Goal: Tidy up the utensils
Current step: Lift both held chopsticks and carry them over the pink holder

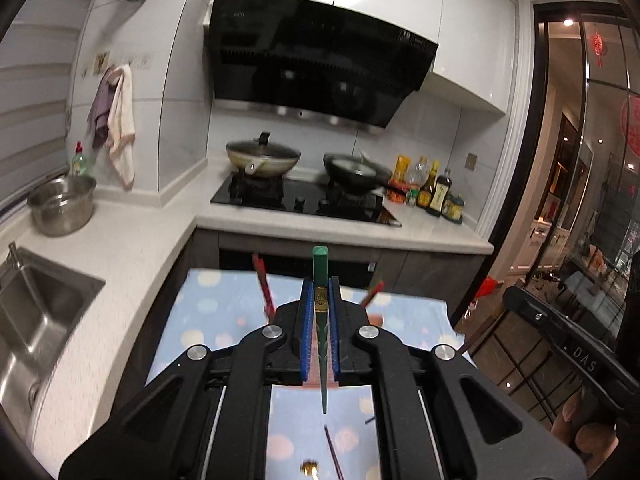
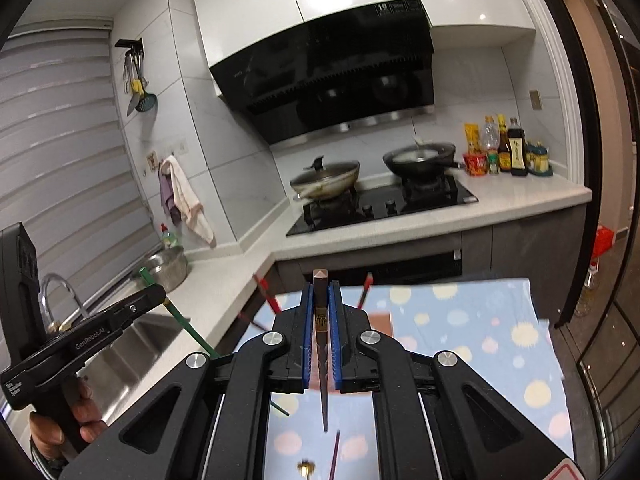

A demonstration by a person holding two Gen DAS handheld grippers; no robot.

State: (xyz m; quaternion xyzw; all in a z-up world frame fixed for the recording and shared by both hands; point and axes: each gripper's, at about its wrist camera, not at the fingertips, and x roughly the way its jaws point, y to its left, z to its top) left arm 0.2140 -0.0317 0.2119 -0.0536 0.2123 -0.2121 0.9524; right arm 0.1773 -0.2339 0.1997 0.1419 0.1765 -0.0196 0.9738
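My left gripper is shut on a green chopstick, held upright above a table with a blue spotted cloth. My right gripper is shut on a dark brown chopstick, also upright above the cloth. The left gripper with its green chopstick shows at the left of the right wrist view. Red chopsticks stick up behind the fingers. A purple chopstick lies on the cloth below.
A steel sink and a steel pot are on the left counter. A stove with two pans stands ahead, with sauce bottles to its right. A glass door is on the right.
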